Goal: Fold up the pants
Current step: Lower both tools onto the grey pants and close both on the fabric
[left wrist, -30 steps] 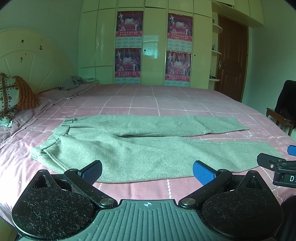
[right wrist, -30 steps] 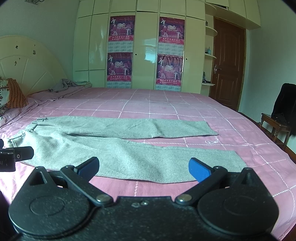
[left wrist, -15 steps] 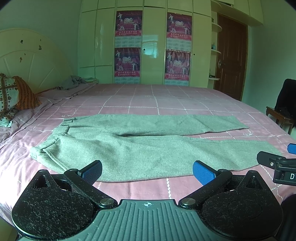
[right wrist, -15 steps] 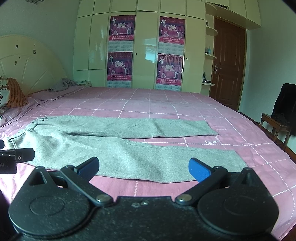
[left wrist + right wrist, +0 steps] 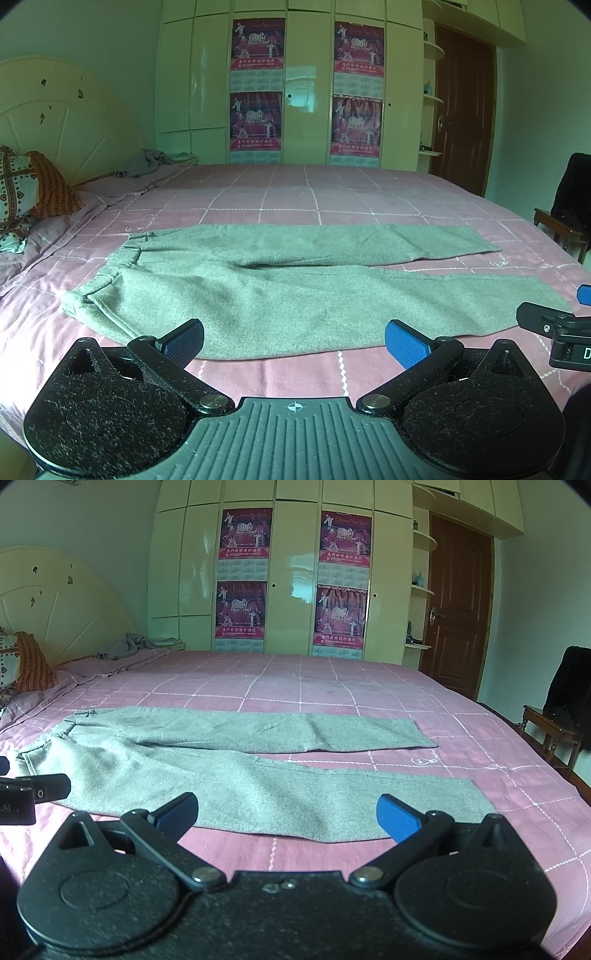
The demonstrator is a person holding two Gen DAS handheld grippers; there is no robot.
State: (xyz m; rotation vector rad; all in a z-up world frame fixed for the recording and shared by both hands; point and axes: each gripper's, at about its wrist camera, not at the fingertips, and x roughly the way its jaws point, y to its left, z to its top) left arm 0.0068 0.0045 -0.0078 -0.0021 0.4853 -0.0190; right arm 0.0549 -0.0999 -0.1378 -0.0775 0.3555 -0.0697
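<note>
Two grippers, both with jaws spread wide and holding nothing. Your left gripper [image 5: 293, 341] hovers at the near edge of the bed [image 5: 332, 192]; the grey pants [image 5: 280, 291] lie flat just beyond its blue pads [image 5: 404, 343], from 10 o'clock round to 2 o'clock. Waistband sits at 10 o'clock, toward the headboard [image 5: 62, 110]; both legs run out to 2 o'clock, the far leg parted from the near one by a strip of pink cover. Near hem of the lower leg passes right in front of the fingertips; contact cannot be judged.

Your right gripper [image 5: 286, 814] faces the lower leg at 12 o'clock, with the leg cuff at 1 o'clock. Your left gripper's finger shows at 9 o'clock in the right wrist view, over the waist end. Wardrobe [image 5: 280, 572] with posters and a brown door [image 5: 458, 605] stand behind.
</note>
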